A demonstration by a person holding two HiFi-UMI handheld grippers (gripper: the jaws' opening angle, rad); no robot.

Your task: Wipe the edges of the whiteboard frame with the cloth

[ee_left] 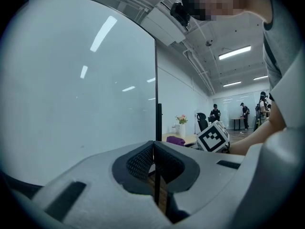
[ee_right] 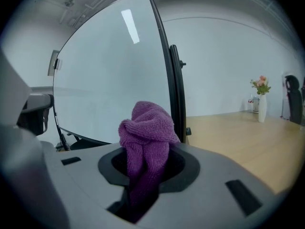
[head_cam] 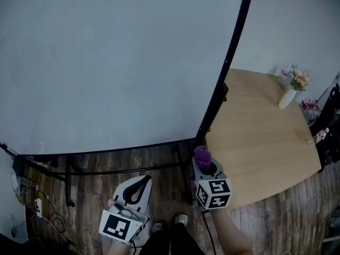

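Whiteboard (head_cam: pixel 117 62) first: it's a big pale glossy panel that takes up most of the head view. A thin black frame (head_cam: pixel 223 84) runs down its right side and along the bottom. It's up on a dark metal stand (head_cam: pixel 69 174) over a brown wood-plank floor (head_cam: pixel 106 187). To the right there's a light wooden table (head_cam: pixel 255 137), and its near corner sits just beside the board's lower right corner.

I've got a gripper in each hand, both low in the head view, below the board's bottom edge. My left gripper (head_cam: pixel 144 179) has its jaws pressed together with nothing between them. In the left gripper view the two dark pads meet in a thin line and point at the board's right-hand edge.

My right gripper (head_cam: pixel 205 164) is pinching a crumpled purple terry cloth (head_cam: pixel 202 154), which bunches up in a lump above the jaws. The cloth is right by the frame's lower right corner, with the upright edge just behind it in the right gripper view. Can't tell if it's actually touching the frame, though.

Smaller stuff: a little white vase (head_cam: pixel 287 98) with pink and orange flowers stands on the table's far side, well away from both grippers. A few people (ee_left: pixel 215 112) stand way off across the room in the left gripper view.
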